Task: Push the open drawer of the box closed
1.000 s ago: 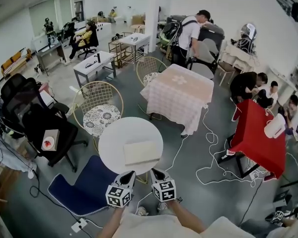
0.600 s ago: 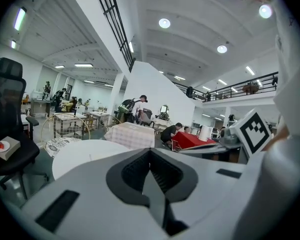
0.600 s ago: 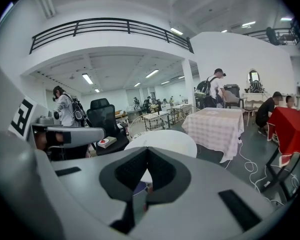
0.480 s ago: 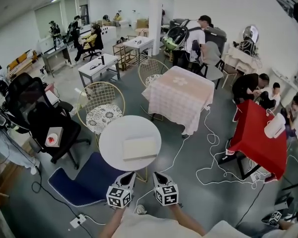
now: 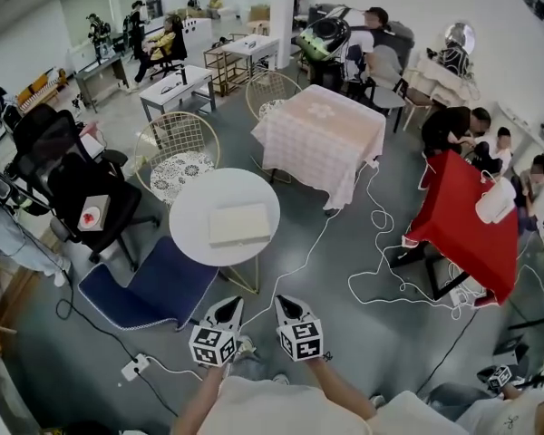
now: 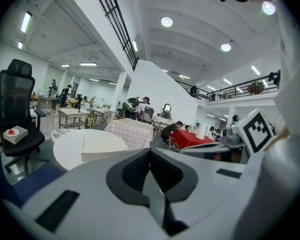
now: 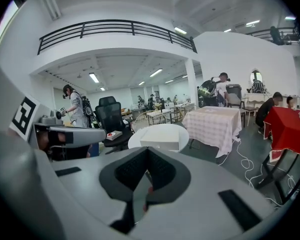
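Legible print: only the black-and-white square markers [image 5: 212, 345] are showing on each gripper's cube, patterns and not letters. The left gripper [image 5: 227, 308] and right gripper [image 5: 286, 304] are hanging side by side low in the head view, in front of the person's body, forearms reaching in from the bottom edge. Both are pointing towards the round white table [image 5: 192, 208] and tipping slightly downward. Each pair of jaws is resting fully together with nothing between the pads. The box [image 5: 239, 224] is sitting on the tabletop, well apart from both grippers; its drawer cannot be made out.
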`<state>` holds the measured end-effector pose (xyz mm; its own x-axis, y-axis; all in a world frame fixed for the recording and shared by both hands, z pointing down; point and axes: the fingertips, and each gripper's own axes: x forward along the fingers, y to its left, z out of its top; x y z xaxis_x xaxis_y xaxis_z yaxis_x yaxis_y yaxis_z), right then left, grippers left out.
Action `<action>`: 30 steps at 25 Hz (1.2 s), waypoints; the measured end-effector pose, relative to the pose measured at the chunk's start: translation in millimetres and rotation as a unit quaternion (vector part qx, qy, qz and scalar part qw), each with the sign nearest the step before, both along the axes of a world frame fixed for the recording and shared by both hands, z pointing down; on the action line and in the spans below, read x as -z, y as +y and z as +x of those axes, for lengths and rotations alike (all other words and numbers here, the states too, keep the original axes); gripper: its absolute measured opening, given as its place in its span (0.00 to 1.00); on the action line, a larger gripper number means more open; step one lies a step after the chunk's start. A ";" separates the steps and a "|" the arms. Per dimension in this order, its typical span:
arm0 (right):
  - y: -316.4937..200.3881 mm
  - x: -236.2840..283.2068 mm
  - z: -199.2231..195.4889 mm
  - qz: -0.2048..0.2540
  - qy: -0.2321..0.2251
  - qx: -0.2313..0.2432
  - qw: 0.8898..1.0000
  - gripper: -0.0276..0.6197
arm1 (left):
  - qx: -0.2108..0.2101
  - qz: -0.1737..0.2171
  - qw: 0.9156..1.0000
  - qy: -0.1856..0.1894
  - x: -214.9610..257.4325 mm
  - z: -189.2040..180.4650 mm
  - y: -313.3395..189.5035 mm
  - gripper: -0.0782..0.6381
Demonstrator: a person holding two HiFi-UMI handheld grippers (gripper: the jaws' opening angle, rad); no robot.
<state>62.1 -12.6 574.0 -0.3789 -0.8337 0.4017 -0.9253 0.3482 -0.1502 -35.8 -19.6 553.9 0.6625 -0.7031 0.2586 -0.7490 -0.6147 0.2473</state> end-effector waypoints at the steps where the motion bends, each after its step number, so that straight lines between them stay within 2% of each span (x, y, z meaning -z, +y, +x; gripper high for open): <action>1: 8.2 -2.1 0.6 -0.002 0.000 0.002 1.000 0.07 | 0.001 -0.002 1.000 -0.001 -1.6 1.5 7.6 0.13; 11: 72.6 -15.2 5.0 -0.009 0.003 0.018 1.000 0.07 | 0.012 -0.005 1.000 0.001 -10.9 6.8 65.8 0.13; 23: 98.9 -11.5 -20.0 0.002 0.012 0.050 0.999 0.07 | 0.025 0.010 1.000 -0.010 -3.6 -8.8 95.1 0.13; 30: 100.8 -3.9 -20.6 0.009 0.008 0.054 0.998 0.07 | 0.024 0.011 1.000 -0.013 -2.2 -3.4 100.6 0.13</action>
<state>41.4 88.2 577.9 -0.4610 -0.7947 0.3948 -0.8842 0.4492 -0.1283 -39.3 81.0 556.1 0.6207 -0.7399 0.2594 -0.7840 -0.5829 0.2134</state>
